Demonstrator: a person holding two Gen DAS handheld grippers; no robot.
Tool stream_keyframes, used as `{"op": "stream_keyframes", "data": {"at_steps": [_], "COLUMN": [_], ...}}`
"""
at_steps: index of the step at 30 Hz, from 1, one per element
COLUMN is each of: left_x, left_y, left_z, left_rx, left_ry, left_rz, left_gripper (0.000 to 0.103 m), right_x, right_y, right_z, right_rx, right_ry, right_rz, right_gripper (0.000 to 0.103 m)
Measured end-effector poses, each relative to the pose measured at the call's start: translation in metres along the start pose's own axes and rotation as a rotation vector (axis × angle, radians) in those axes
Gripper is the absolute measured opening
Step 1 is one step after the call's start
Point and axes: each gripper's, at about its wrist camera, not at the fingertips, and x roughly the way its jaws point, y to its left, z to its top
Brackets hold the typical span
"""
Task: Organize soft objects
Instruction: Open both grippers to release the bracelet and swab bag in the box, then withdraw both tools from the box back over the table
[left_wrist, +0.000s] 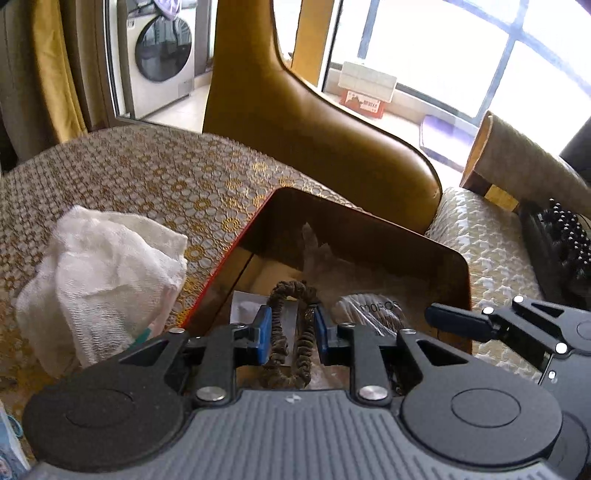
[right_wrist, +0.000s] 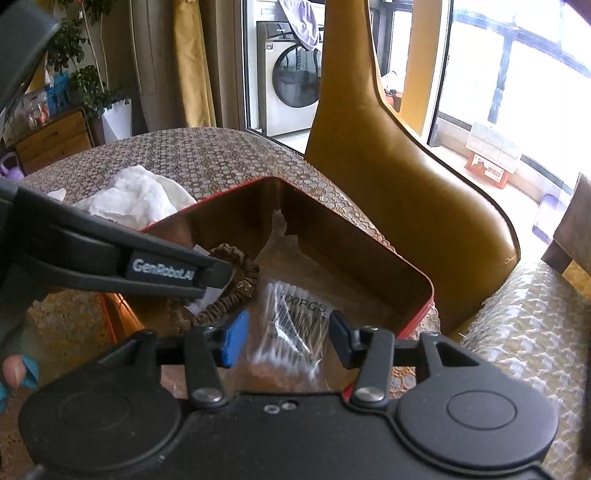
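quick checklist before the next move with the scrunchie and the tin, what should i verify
1. Left gripper has the brown scrunchie between its blue pads: ok, the loop is pinched between them.
2. Scrunchie is over the open tin, not the tablecloth: ok.
3. Right gripper is free: ok, its jaws stand apart above the cotton swab bag without pressing it.
4. Swab bag is already inside the tin: ok.
5. White cloth is put away: not ok, it lies crumpled on the table left of the tin.
6. Scrunchie touches the tin floor: cannot tell.
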Motion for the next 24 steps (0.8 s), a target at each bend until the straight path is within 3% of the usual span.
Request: {"op": "stream_keyframes", "data": {"at_steps": [10,24], "left_x": [-0.051,-0.122], "left_y": [0.001,0.029], "left_z": [-0.014,-0.049], "left_rx": [0.03,0.04], "left_ry": [-0.085,-0.174], "left_rz": [-0.01,0.022], "left_gripper": [0.024,0.024], "right_x": [-0.034,-0.077], "right_y": [0.005,0.031], "right_z": [-0.002,-0.004], "right_rx": [0.032,0.05], "right_ry": [-0.064,-0.126], "right_rz": [0.028,0.095], "right_gripper": [0.061,0.063]}}
